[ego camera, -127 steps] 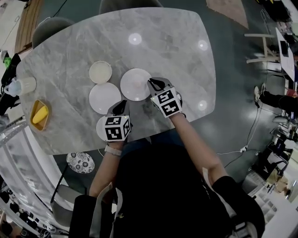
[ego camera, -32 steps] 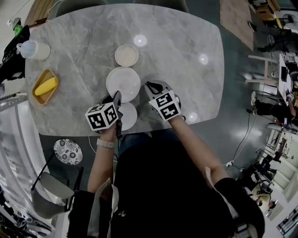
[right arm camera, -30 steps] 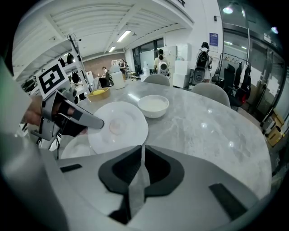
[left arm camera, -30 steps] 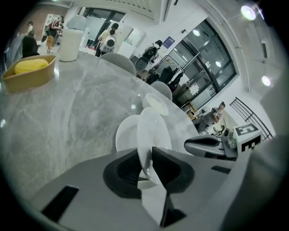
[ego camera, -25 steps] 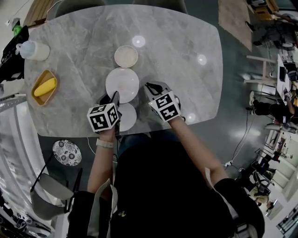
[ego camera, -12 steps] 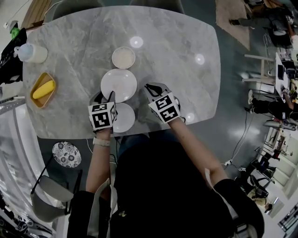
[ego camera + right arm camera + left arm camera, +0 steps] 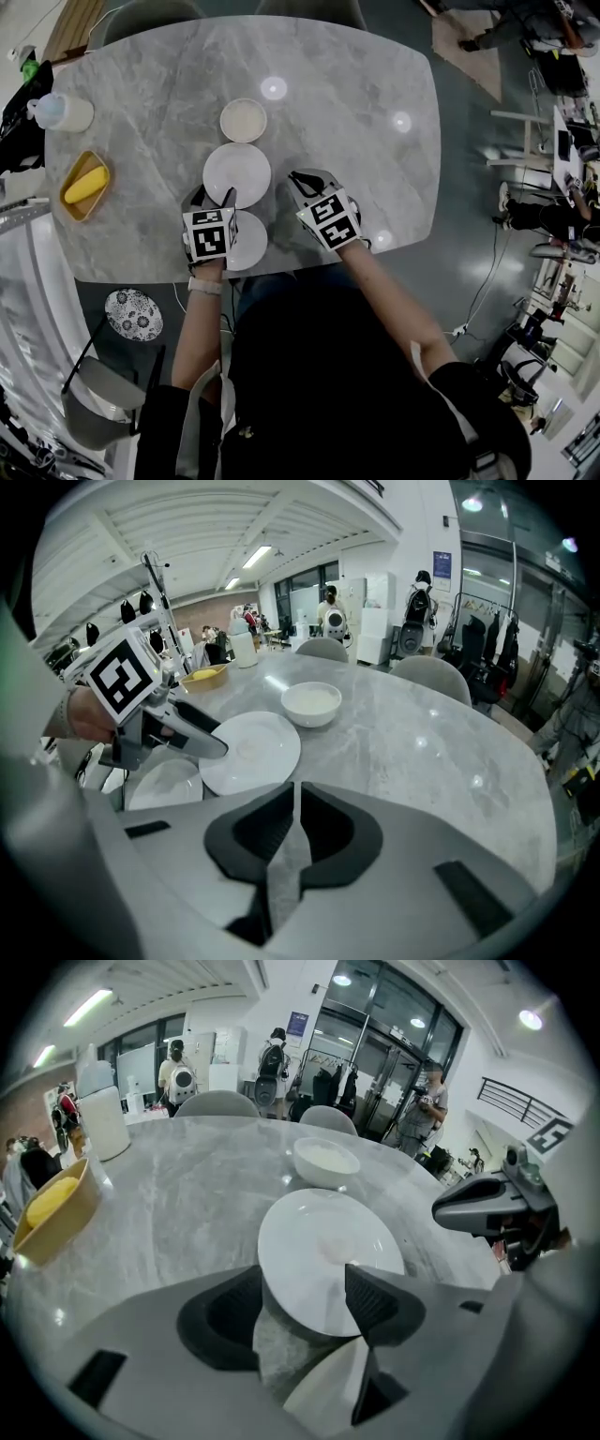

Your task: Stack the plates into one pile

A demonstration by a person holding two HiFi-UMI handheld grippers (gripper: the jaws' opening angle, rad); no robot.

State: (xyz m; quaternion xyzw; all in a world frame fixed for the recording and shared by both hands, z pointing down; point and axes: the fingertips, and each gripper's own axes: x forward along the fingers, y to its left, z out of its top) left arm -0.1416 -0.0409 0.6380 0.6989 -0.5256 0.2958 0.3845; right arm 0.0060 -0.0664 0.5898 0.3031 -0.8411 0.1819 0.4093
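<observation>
1. Plates: 2 white ones lie flat on the table (image 7: pixel 375 75), close together but apart. The far plate (image 7: pixel 236 174) sits at the centre of the head view. The near plate (image 7: pixel 253 242) lies just below it by the table's near edge, partly hidden under the left gripper's cube.
2. A bowl (image 7: pixel 243 120) stands just above the far plate, not touching it.
3. The left gripper (image 7: pixel 212 199) has its jaws wide apart. They have just been opening, and they hold nothing. In the left gripper view the far plate's near rim shows in the gap between the jaws, with no pad seen pressing on it. The near plate's rim shows at the lower right.
4. The right gripper (image 7: pixel 298 178) is closed to a thin slit and empty, just right of the far plate.
5. Deciding relation: the far plate lies straight ahead of the left fingers, and the near plate lies below them, toward the person. Both are round, so they have no long axis and any rim point serves. The left gripper is nearer both, so I judge the next lift is its job.
6. Further out, at the left of the head view, are a yellow tray (image 7: pixel 67 195) and a jar (image 7: pixel 61 112).
</observation>
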